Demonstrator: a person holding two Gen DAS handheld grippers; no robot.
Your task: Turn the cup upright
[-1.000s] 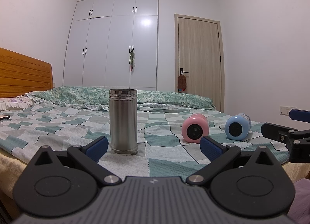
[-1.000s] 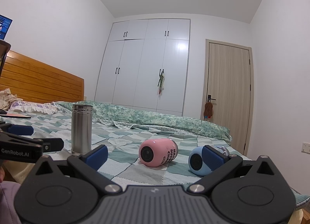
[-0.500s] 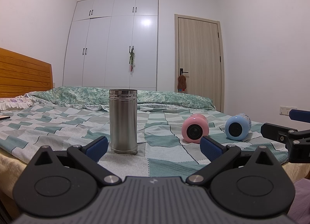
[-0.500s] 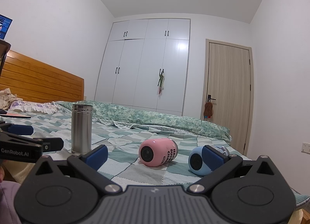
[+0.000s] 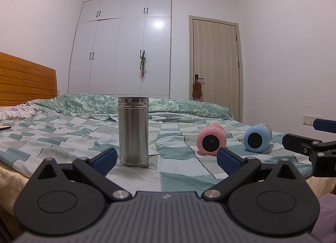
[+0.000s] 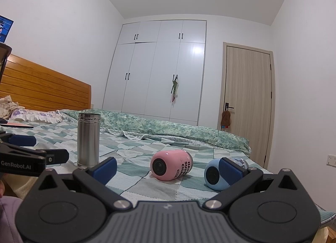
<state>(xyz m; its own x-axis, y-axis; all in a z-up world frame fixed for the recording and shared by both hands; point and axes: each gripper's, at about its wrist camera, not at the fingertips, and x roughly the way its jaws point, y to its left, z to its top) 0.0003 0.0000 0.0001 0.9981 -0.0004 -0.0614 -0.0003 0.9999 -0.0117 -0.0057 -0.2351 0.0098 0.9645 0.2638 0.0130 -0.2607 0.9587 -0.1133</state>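
We see a bed [image 5: 63,138] with a green-and-white checked cover, shot low from its near edge. Far left, a wooden headboard [image 5: 25,81] and a frilled pillow [image 5: 14,112]; in the right wrist view a flat dark item [image 6: 16,125] lies on the cover there, can't tell what it is.

Our left gripper [image 5: 166,156] hangs at the bed edge, blue pads wide apart, holding nothing. The left pad [image 5: 105,157] sits just in front of and left of the steel cup [image 5: 133,131]. That cup stands upright on the cover, open rim up, not touched by either gripper. In the right wrist view the same steel cup [image 6: 88,139] shows left of centre, with the left gripper [image 6: 31,150] coming in from the left edge.

Next right, the pink cup [image 5: 211,142] lies on its side, round end facing us. White print runs along its side in the right wrist view [image 6: 171,165]. Just beside it, apart, the blue cup [image 5: 257,137] also lies on its side, end toward us.

Our right gripper [image 6: 168,168] is also spread open and empty. Its right pad [image 6: 232,171] overlaps the blue cup [image 6: 213,176] in view; contact can't be told. From the left wrist view the right gripper [image 5: 310,138] pokes in at the right edge.

Behind the bed: rumpled green duvet [image 5: 178,106], white wardrobe [image 5: 126,47], wooden door [image 5: 216,66].
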